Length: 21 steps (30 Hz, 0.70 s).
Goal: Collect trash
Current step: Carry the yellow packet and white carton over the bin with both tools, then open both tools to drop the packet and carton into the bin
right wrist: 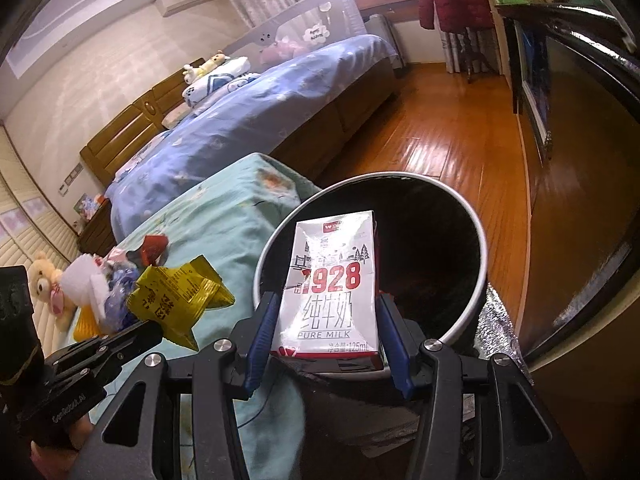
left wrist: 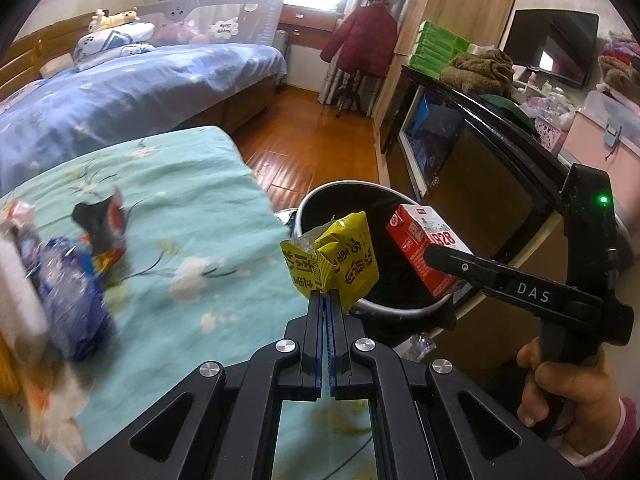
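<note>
My left gripper (left wrist: 325, 294) is shut on a yellow snack wrapper (left wrist: 340, 258) and holds it at the near rim of a round black trash bin (left wrist: 340, 190). The wrapper also shows in the right wrist view (right wrist: 176, 300). My right gripper (right wrist: 326, 320) is shut on a red and white 1928 milk carton (right wrist: 332, 284), held upright over the bin's rim (right wrist: 478, 256). The carton also shows in the left wrist view (left wrist: 424, 248), over the bin's right side. More wrappers (left wrist: 72, 264) lie in a pile on the teal bedspread (left wrist: 192, 208).
A bed with a blue quilt (left wrist: 120, 92) stands behind. A dark glass-front cabinet (left wrist: 480, 168) runs along the right of the bin. Wooden floor (left wrist: 312, 140) lies between. A teddy bear (right wrist: 44, 280) and white tissue (right wrist: 84, 276) sit by the trash pile.
</note>
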Motion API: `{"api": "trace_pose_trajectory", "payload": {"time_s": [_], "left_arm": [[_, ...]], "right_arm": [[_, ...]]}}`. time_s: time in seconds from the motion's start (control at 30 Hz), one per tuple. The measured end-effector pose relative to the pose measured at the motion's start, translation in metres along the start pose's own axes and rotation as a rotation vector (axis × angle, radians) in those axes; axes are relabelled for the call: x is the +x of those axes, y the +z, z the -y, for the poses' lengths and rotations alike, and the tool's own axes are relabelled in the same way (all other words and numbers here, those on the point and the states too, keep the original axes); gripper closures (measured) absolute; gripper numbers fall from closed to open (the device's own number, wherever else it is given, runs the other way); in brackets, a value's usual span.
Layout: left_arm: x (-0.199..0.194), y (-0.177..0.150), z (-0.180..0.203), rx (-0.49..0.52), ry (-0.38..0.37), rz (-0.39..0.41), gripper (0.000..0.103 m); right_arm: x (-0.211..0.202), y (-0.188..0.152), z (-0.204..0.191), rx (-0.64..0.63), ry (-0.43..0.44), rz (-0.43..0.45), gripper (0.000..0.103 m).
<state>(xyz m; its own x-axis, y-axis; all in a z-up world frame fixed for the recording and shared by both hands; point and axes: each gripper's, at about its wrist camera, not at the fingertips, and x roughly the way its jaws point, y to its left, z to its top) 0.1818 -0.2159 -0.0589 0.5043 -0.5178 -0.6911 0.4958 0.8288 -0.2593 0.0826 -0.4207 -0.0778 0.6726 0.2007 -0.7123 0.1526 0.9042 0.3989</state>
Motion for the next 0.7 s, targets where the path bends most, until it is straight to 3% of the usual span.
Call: {"api": "trace_pose_trajectory", "payload": {"time_s": [0.7], "left_arm": [[0.068,0.042,0.024,0.035,-0.001,-0.066,0.103]], "right_arm": [[0.019,0.024,0.029,0.029,-0.025,-0.035,0.052]]}}
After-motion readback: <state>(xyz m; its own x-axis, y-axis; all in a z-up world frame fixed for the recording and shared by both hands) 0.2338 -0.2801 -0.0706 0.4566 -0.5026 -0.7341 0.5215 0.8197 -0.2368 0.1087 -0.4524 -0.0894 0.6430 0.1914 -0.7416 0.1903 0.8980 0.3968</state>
